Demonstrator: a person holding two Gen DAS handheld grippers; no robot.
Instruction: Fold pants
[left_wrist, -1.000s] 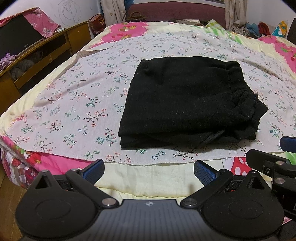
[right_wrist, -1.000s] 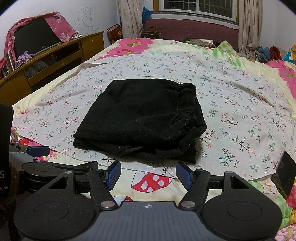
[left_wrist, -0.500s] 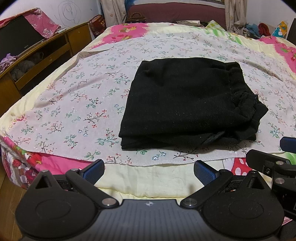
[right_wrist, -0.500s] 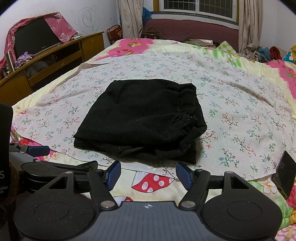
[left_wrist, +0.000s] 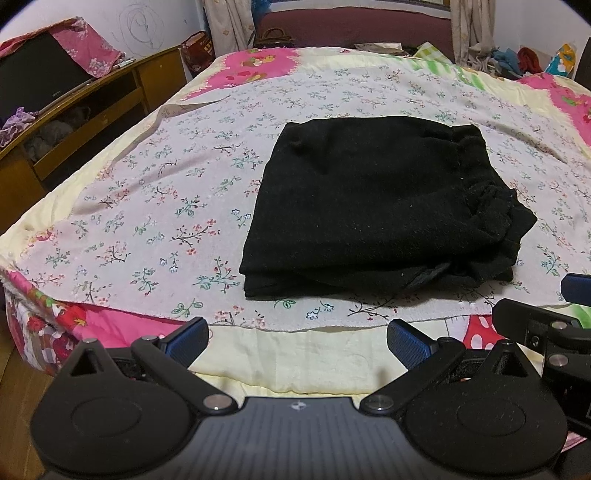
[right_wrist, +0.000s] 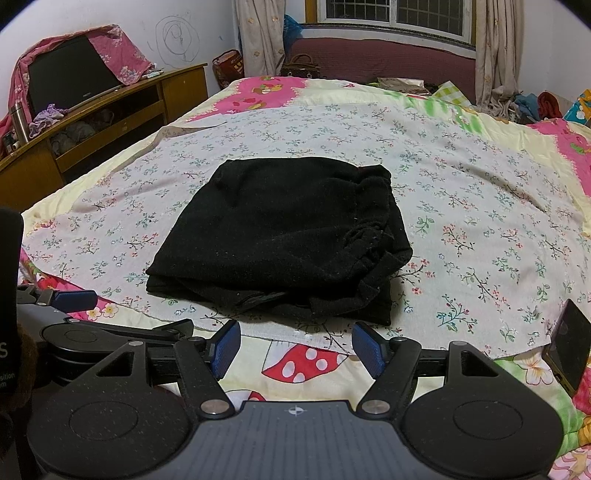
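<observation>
Left wrist view: black pants (left_wrist: 373, 206) lie folded in a compact stack mid-bed (left_wrist: 155, 192), folding apparently complete. Left gripper (left_wrist: 297, 338) and right gripper (right_wrist: 295, 347) gape empty, short of pants.

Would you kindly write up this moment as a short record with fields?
garment: black pants, folded into a compact stack
surface: floral sheet on the bed
left gripper: open, empty, short of the pants
right gripper: open, empty, short of the pants
nearby: dark phone at the sheet's right edge
</observation>
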